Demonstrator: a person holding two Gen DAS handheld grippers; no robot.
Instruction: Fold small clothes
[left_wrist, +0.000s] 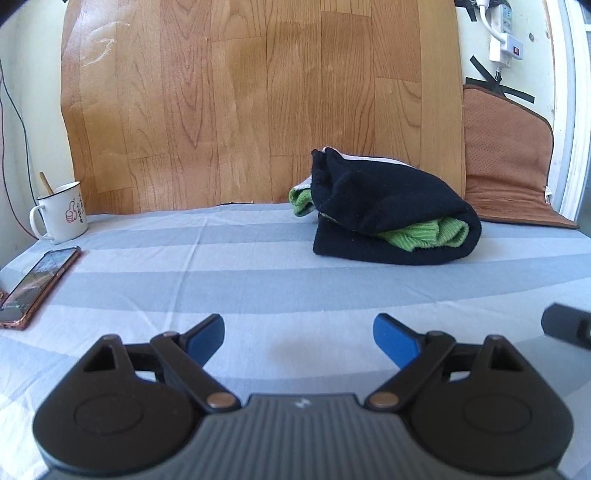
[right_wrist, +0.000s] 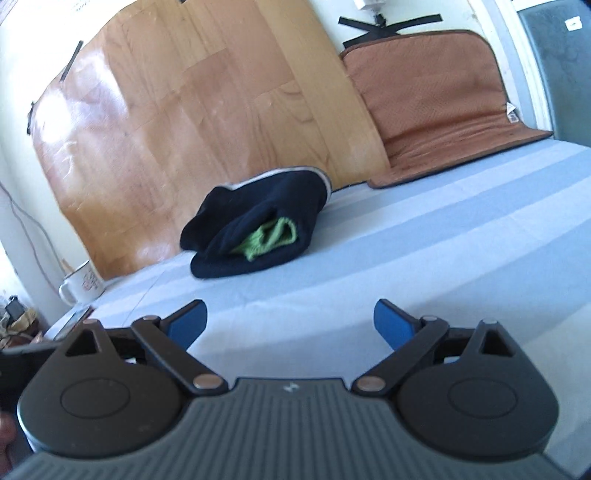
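A black garment (left_wrist: 388, 210) folded over a green knitted piece (left_wrist: 428, 234) lies in a bundle on the striped blue sheet (left_wrist: 221, 273), near the back, against the wood-pattern board. It also shows in the right wrist view (right_wrist: 255, 221), with the green piece (right_wrist: 271, 238) peeking out. My left gripper (left_wrist: 298, 338) is open and empty, well in front of the bundle. My right gripper (right_wrist: 291, 325) is open and empty, also short of the bundle. A dark part of the right gripper (left_wrist: 567, 325) shows at the right edge of the left wrist view.
A white enamel mug (left_wrist: 61, 212) with a stick in it stands at the back left, and a phone (left_wrist: 35, 286) lies in front of it. A wood-pattern board (left_wrist: 258, 99) leans on the wall. A brown mat (right_wrist: 439, 103) leans at the back right.
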